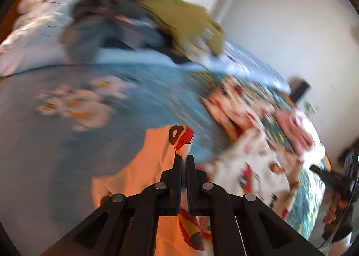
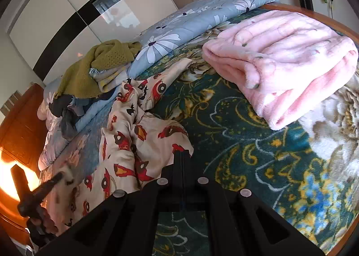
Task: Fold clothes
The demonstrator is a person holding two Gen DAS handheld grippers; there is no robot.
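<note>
A: While the left gripper point(image 1: 183, 157) shows sharp against a blurred view, its jaws stand nearly pressed together, pinching a fold of the car-print garment point(image 1: 145, 166) that glows orange under it.

B: And the right gripper point(image 2: 181, 153)?

A: Its jaws look closed too, tips touching the hem of the same garment point(image 2: 132, 134); whether cloth sits between them I cannot tell.

B: Where does the garment lie?

A: Crumpled on the bed, running from the right jaws toward 11 o'clock, over the dark teal floral blanket point(image 2: 235, 143).

B: What else is around?

A: At 1 o'clock of the right jaws, a folded pink blanket point(image 2: 282, 62) rests on the teal one. At 11 o'clock, farther off, a heap of clothes with an olive knit top point(image 2: 89, 71) on it, just beside a blue flowered quilt point(image 2: 190, 20). At 8 o'clock the left gripper point(image 2: 42, 195) shows, held in a hand point(image 2: 46, 219).
</note>
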